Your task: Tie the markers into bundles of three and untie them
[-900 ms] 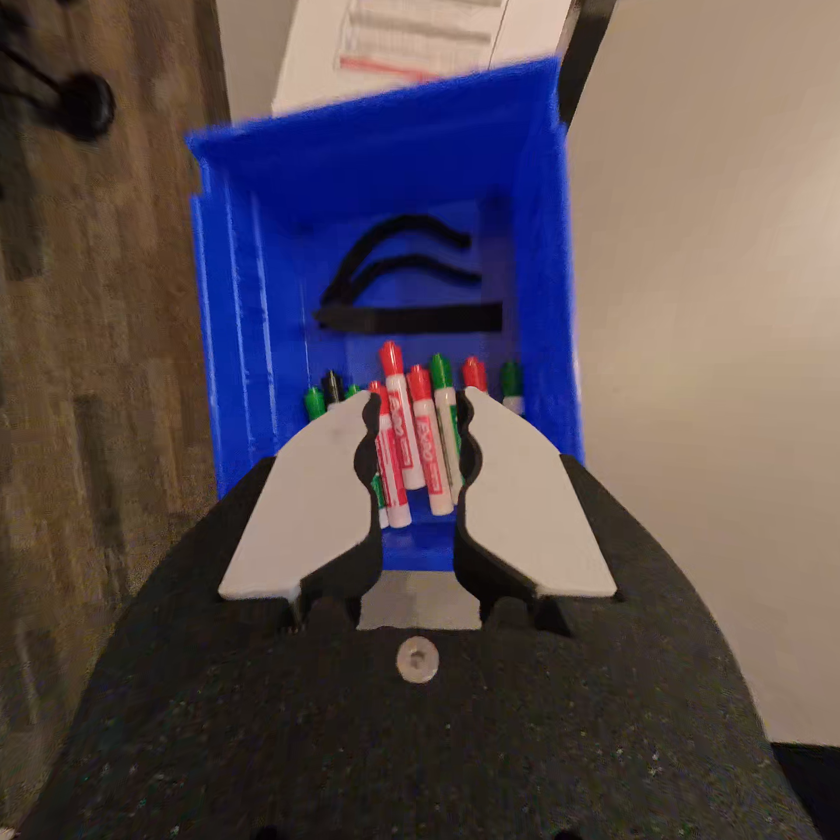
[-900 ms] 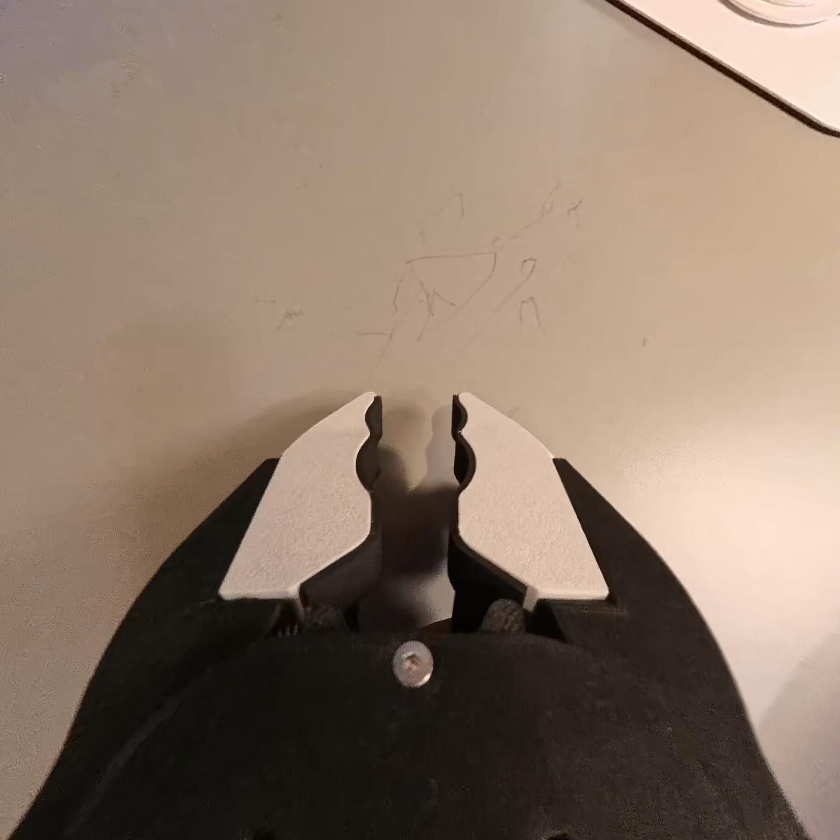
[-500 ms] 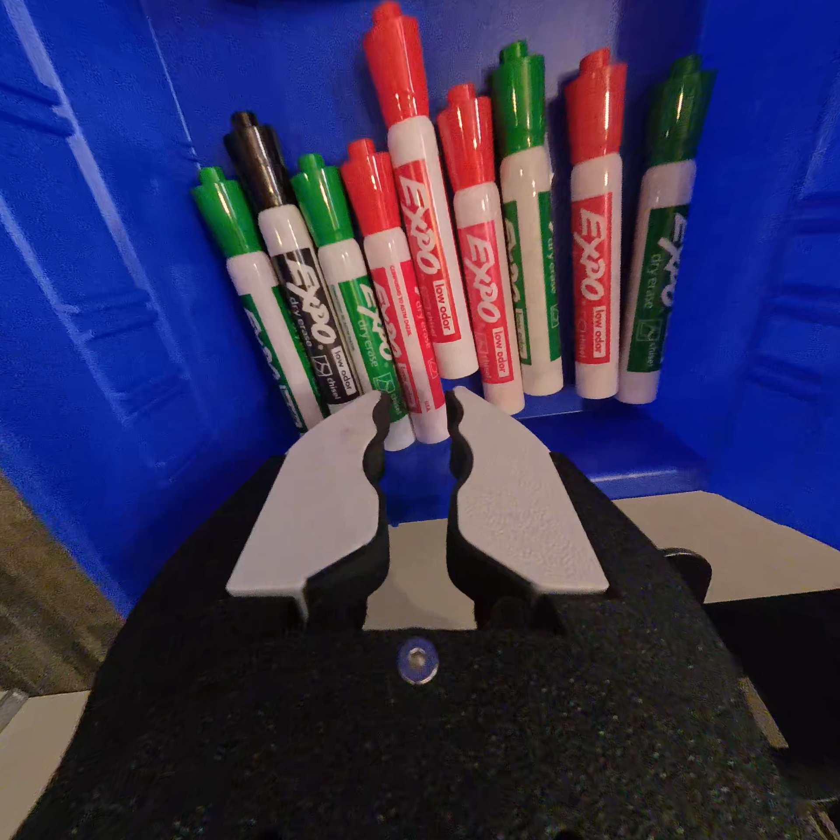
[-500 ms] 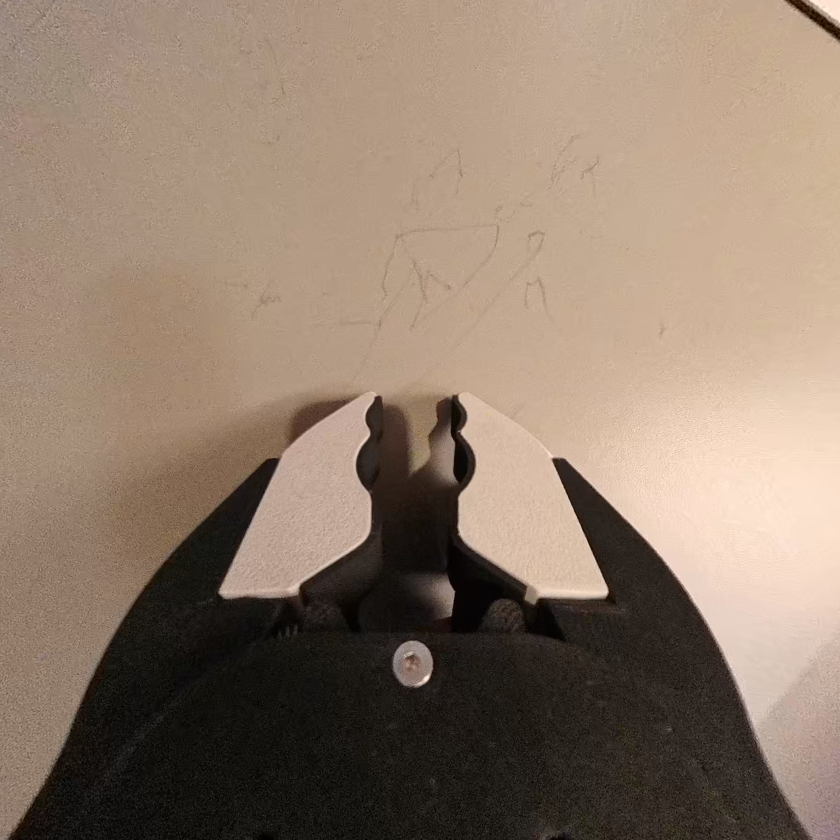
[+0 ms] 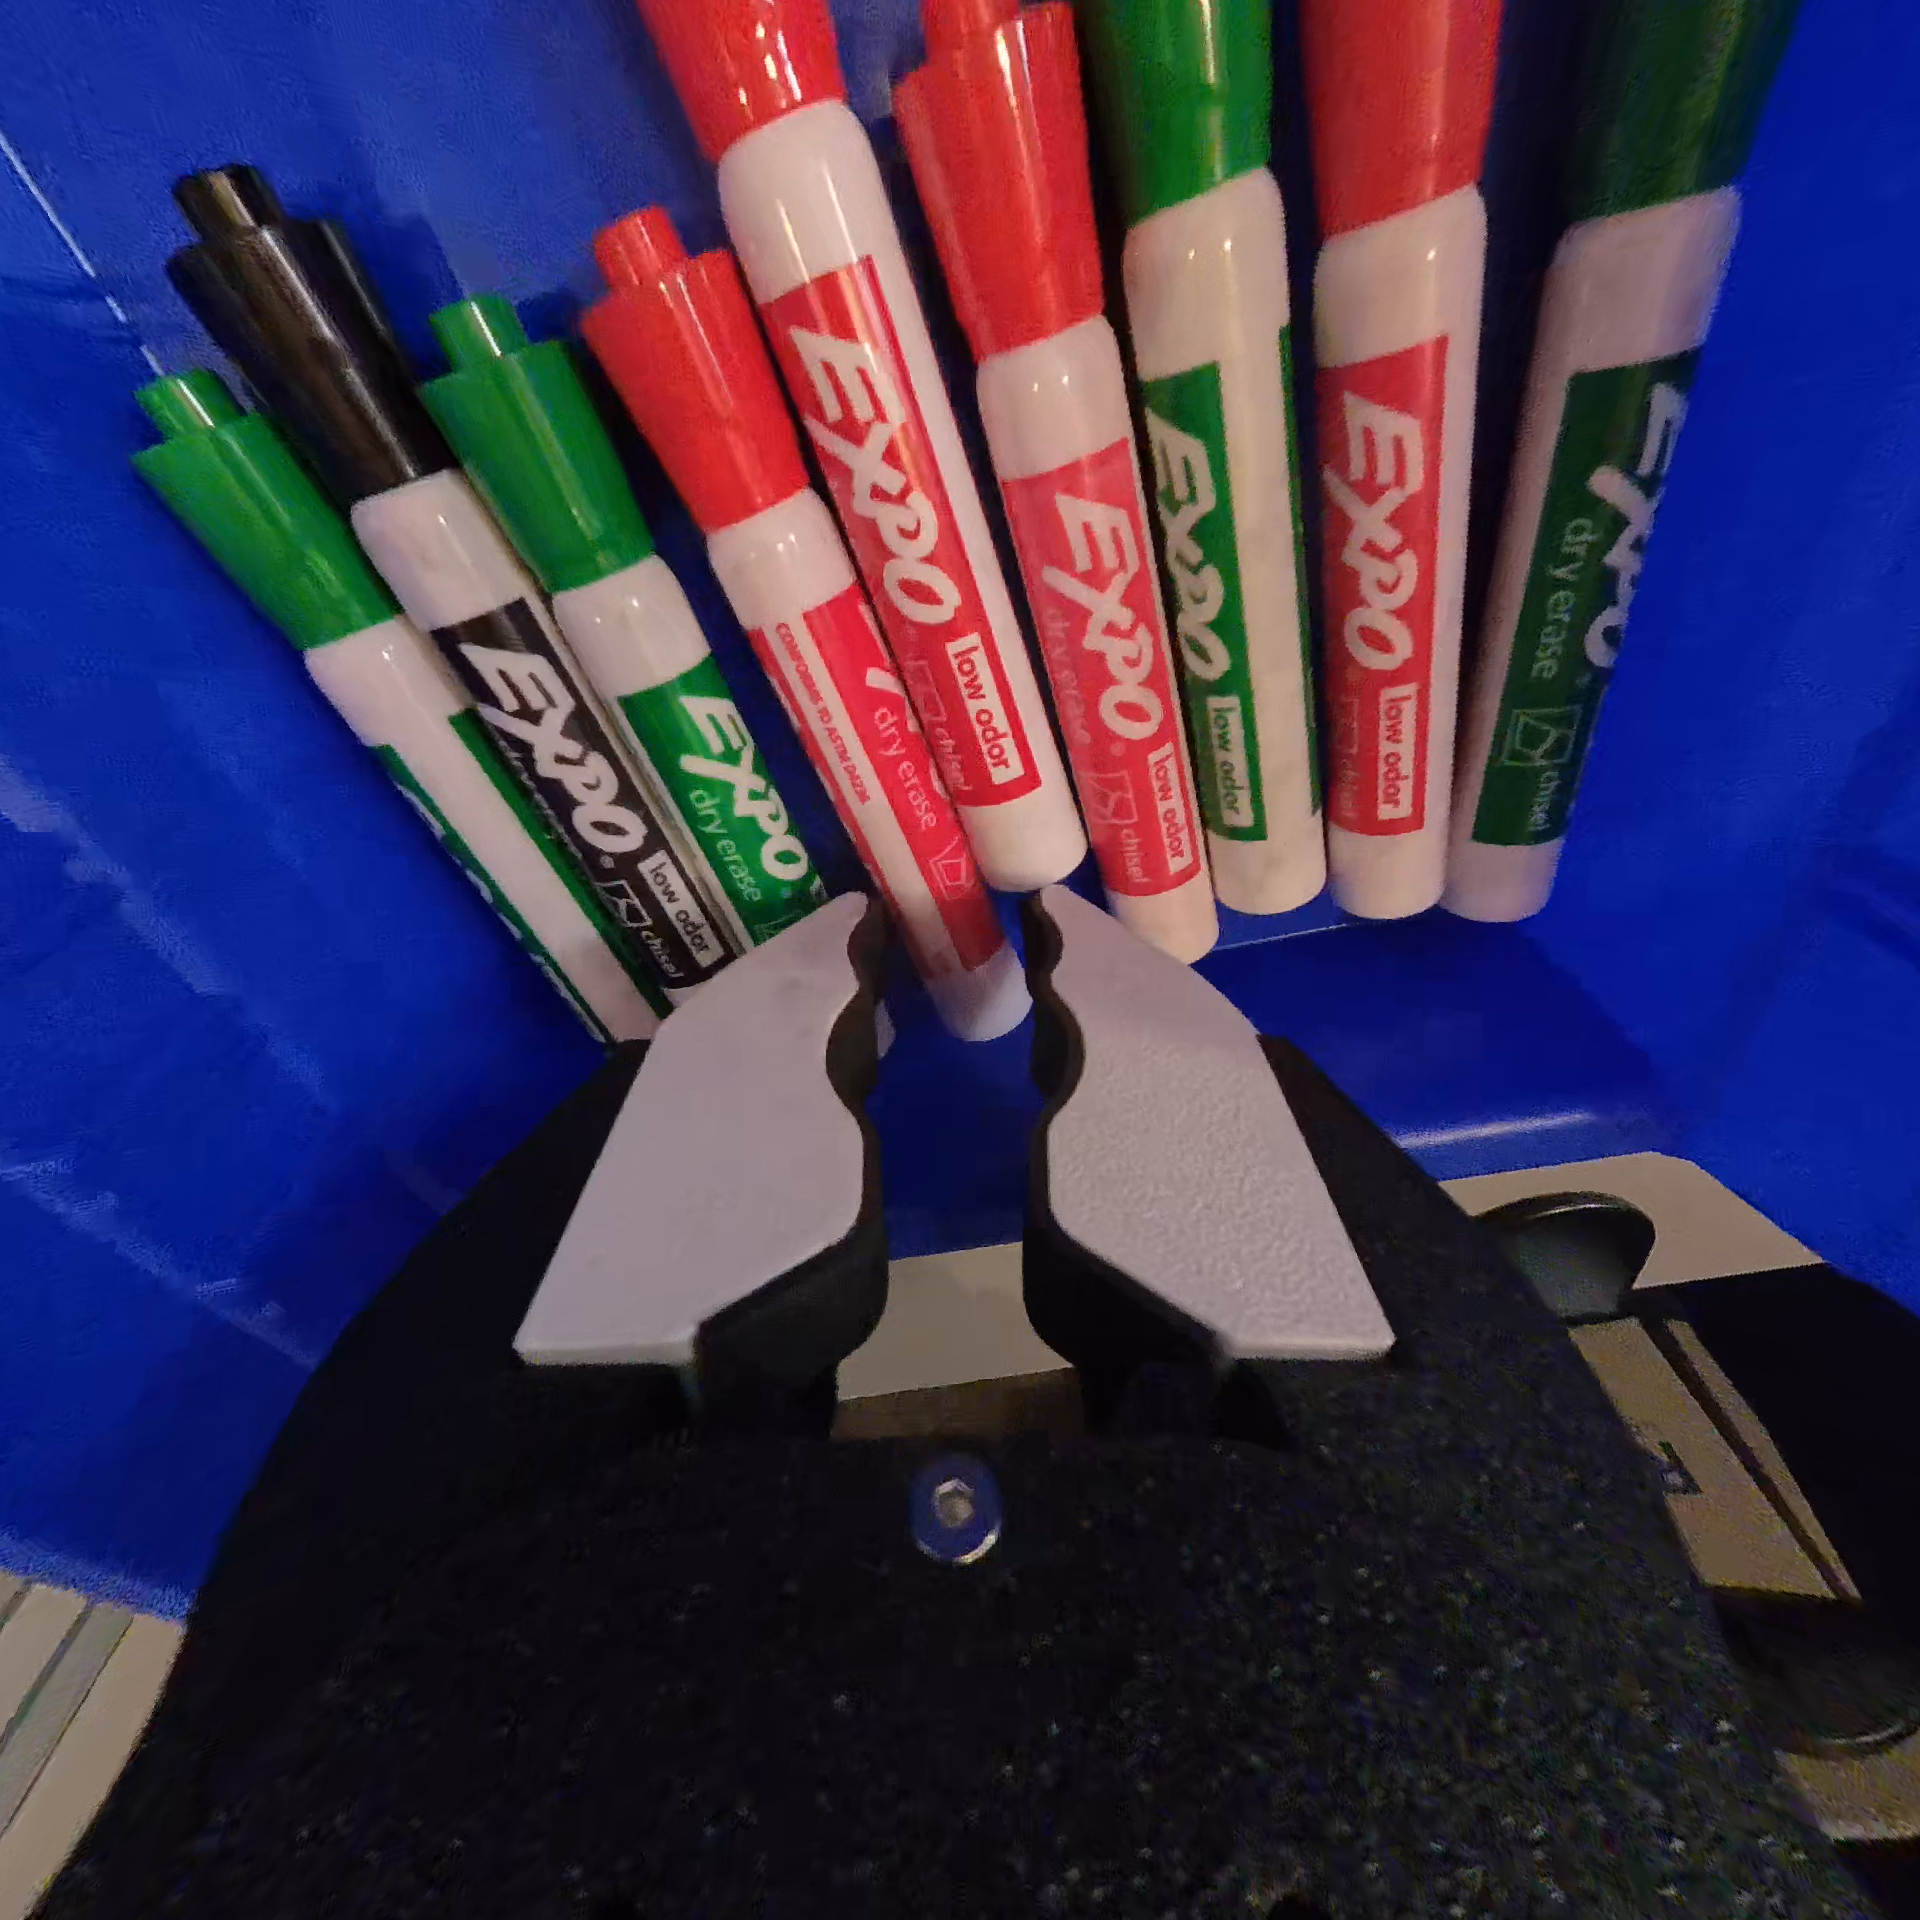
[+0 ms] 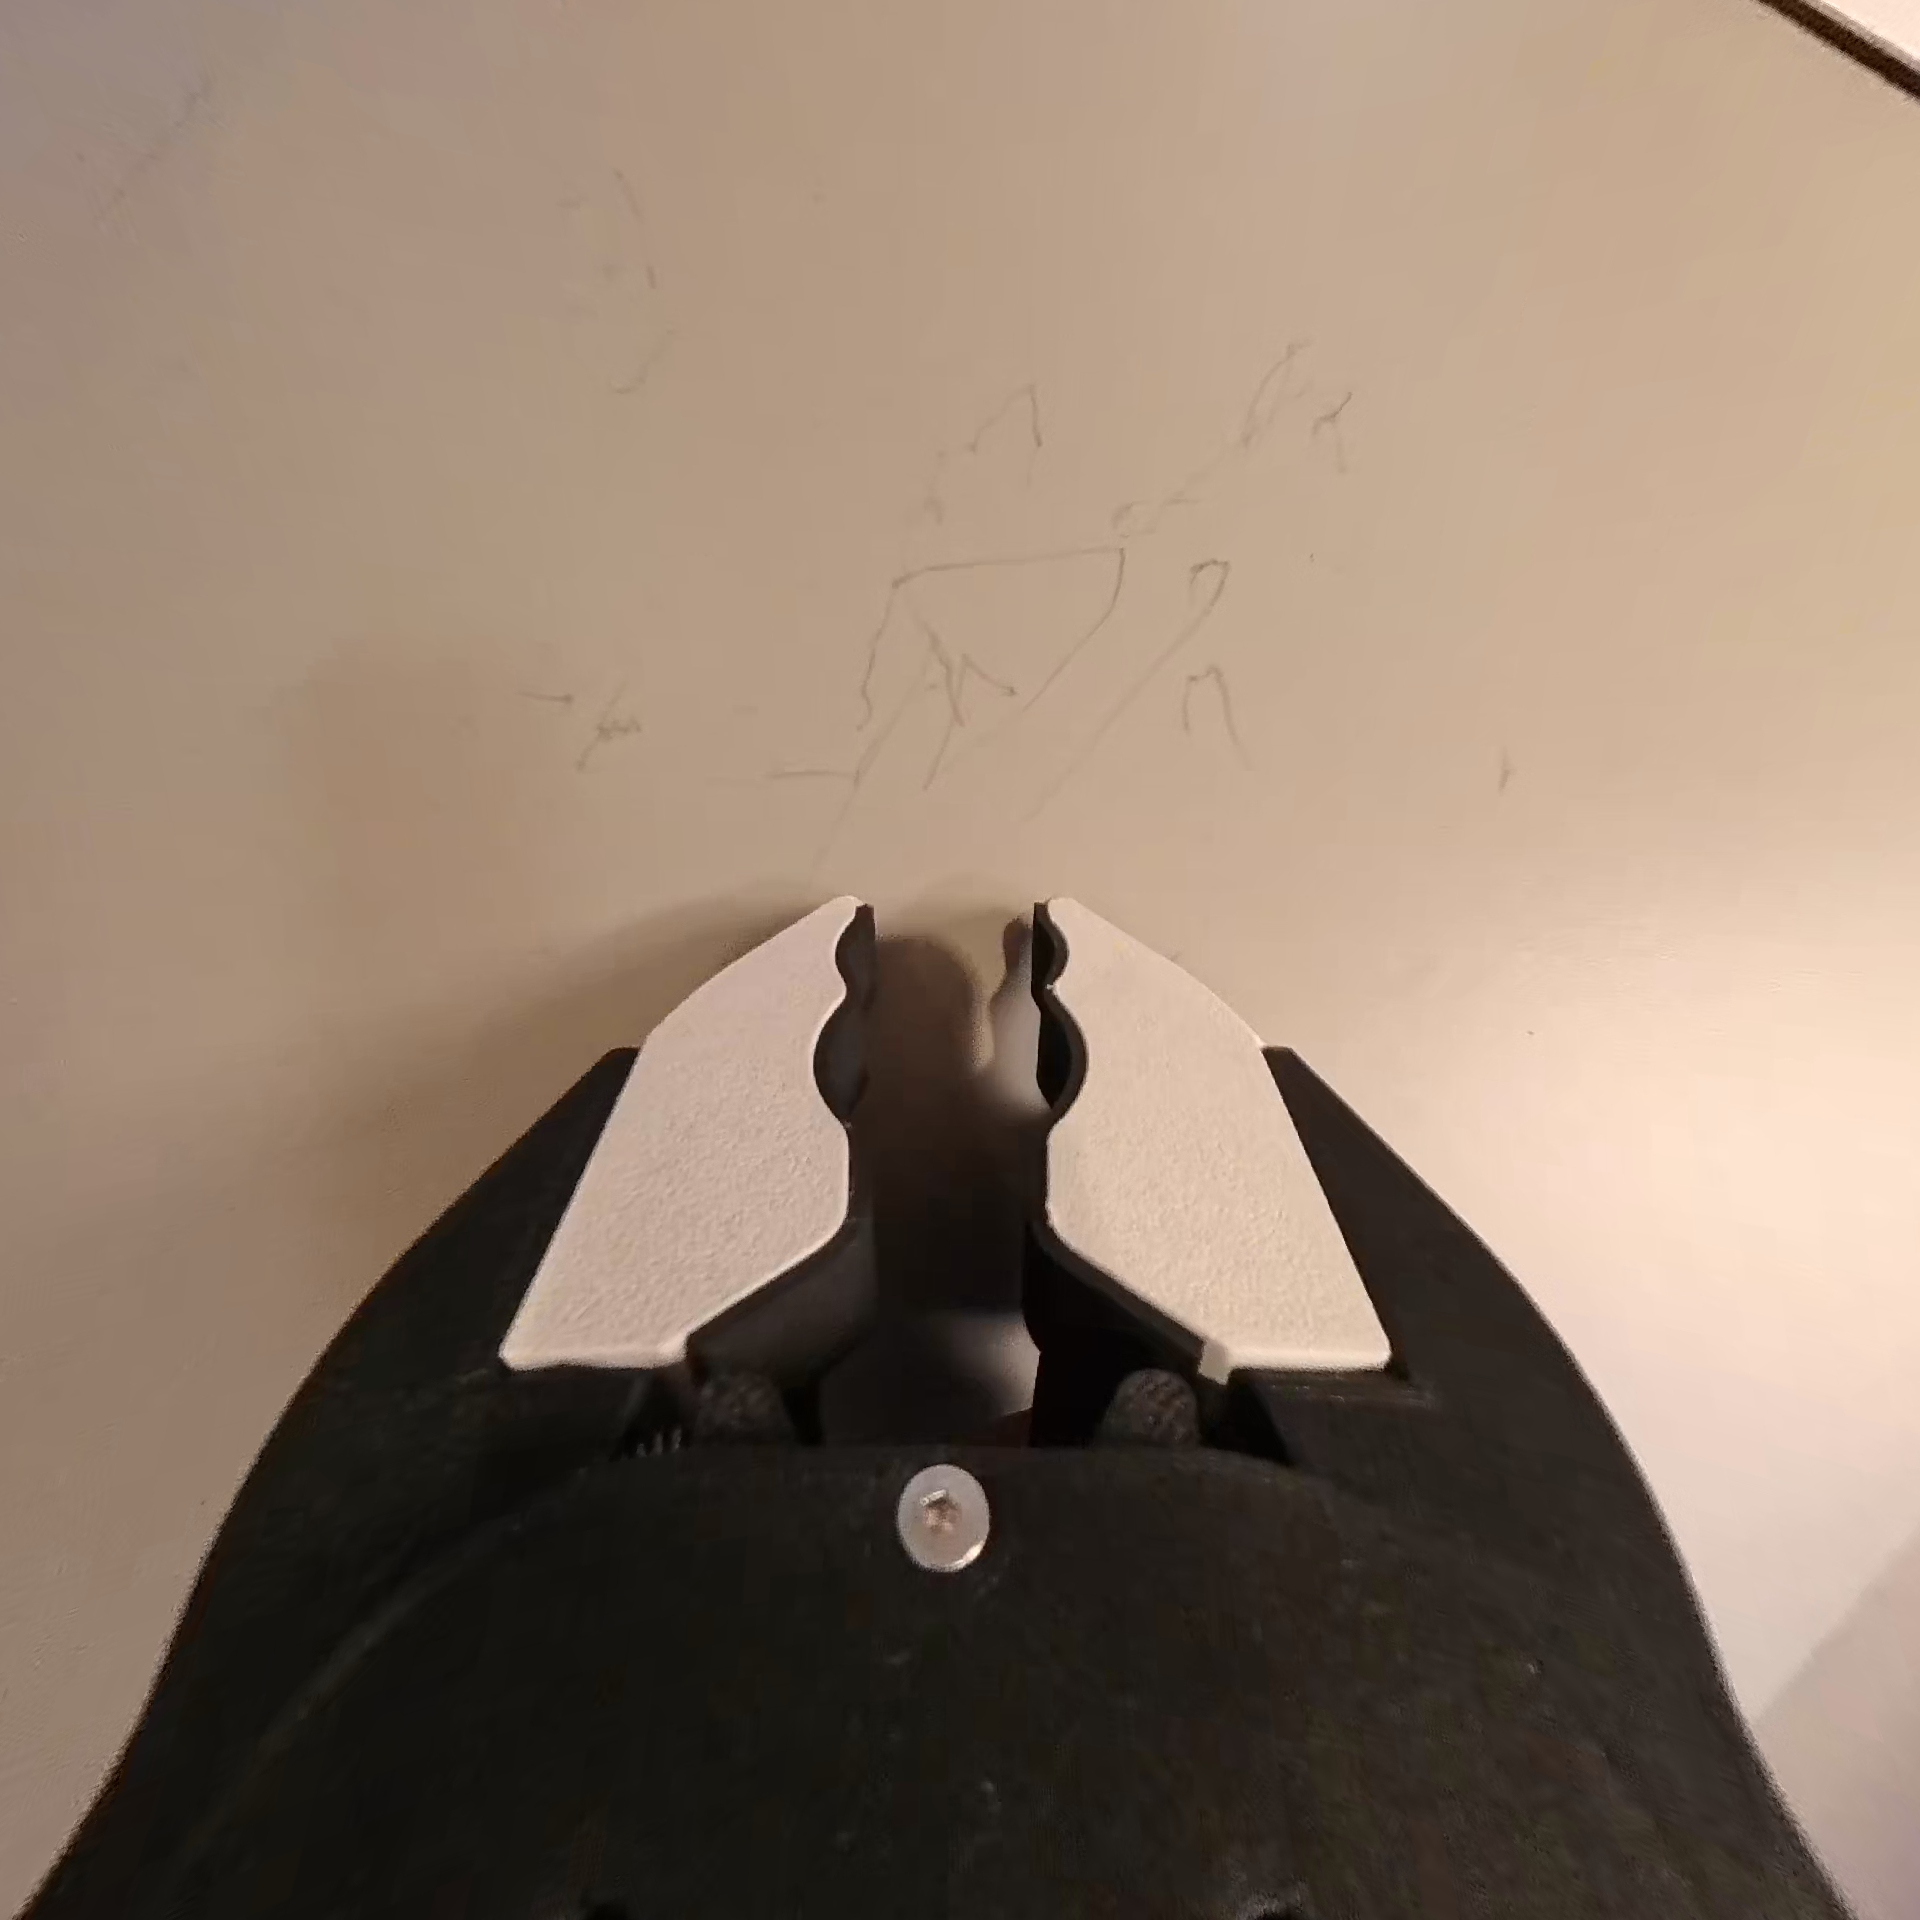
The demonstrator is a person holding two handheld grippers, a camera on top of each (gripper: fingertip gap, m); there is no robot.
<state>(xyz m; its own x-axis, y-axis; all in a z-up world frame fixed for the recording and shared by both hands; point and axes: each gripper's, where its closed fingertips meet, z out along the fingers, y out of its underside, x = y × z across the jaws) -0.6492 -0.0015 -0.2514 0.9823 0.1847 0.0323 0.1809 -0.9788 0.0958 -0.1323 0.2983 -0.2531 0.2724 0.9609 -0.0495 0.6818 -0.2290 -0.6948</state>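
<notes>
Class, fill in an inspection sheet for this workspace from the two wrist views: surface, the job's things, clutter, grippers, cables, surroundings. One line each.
Surface: beige table, bare apart from faint pen scribbles.
Job's things: nine markers lie loose side by side in the blue bin: four red, four green, one black. All capped. No ties seen.
Clutter: nothing seen.
Grippers: left gripper open, fingertips either side of the tail of a red marker, not closed on it. Right gripper open and empty, low over the table.
Cables: nothing seen.
Surroundings: a black fitting on the table by the bin; a pale edge in the far corner.
</notes>
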